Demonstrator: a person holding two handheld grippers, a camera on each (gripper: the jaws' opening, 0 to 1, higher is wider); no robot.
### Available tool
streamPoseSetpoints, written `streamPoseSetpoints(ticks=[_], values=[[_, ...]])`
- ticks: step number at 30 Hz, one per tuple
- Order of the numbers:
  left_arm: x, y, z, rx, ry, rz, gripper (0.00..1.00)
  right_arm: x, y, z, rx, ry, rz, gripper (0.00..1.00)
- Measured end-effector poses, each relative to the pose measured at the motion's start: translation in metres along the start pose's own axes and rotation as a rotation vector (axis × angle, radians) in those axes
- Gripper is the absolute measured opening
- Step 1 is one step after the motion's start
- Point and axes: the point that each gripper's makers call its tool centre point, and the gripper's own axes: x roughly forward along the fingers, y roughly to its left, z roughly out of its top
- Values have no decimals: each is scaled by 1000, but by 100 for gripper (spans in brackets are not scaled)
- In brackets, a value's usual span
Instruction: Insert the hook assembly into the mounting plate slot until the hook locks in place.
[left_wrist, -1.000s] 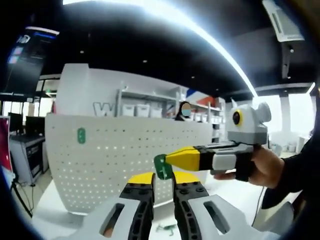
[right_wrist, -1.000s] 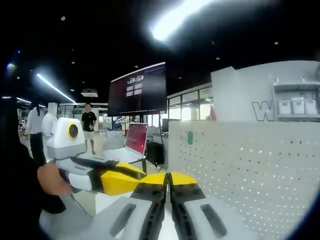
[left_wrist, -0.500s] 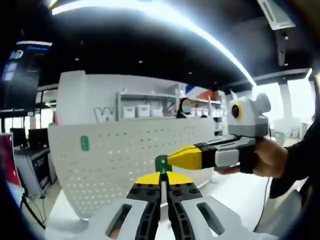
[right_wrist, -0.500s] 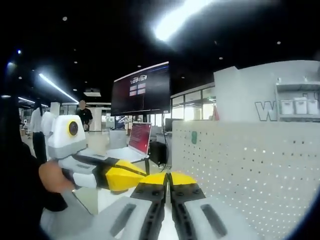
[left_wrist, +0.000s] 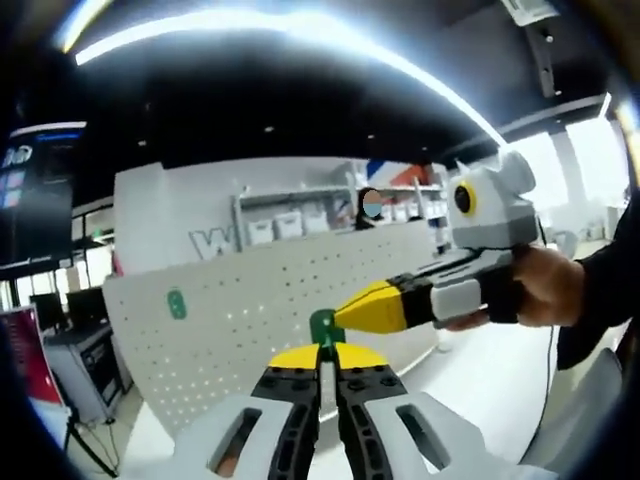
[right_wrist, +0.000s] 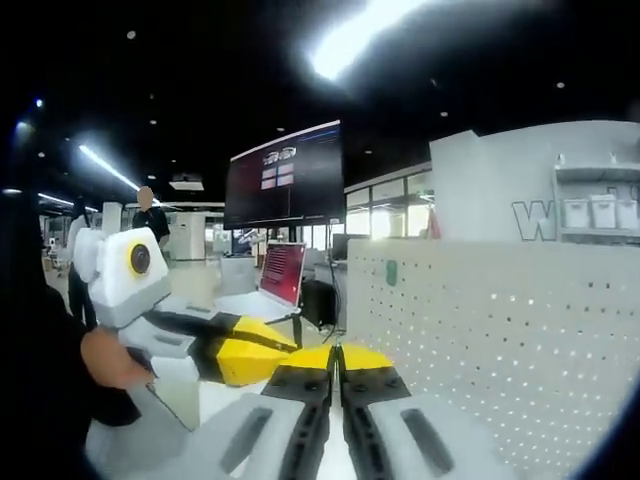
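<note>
Two grippers are raised before the white perforated mounting plate (left_wrist: 270, 320): the left gripper (left_wrist: 322, 352) has its jaws pinched on a green hook (left_wrist: 322, 326), whose top pokes up at twelve o'clock between the yellow tips, while the right gripper (right_wrist: 337, 357) has its jaws together with nothing visible between them. Another green hook (left_wrist: 177, 304) already sits on the plate at about ten o'clock. I judge this the carry-to-plate step; next, the held hook needs aligning with a slot and pressing in.
</note>
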Motion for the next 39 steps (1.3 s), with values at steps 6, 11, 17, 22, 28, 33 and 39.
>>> streamPoseSetpoints(ticks=[6,11,17,22,28,33,39], values=[[2,3,-1,-2,-6,9,8,1,3,-2,24,11,8,0],[5,5,-1,6,-9,11,6,2,3,-3,47,16,12,0],[9,4,-2,20,-10,8,5,3,6,-3,54,19,18,0],[11,3,-2,20,-9,4,4,3,6,-4,58,25,17,0],[11,2,-3,8,-8,1,3,3,5,-4,56,29,12,0],[11,4,-3,-11,-9,3,3,3,6,-5,35,34,9,0],[12,7,-4,-30,-6,12,3,3,6,-5,-3,45,3,2]])
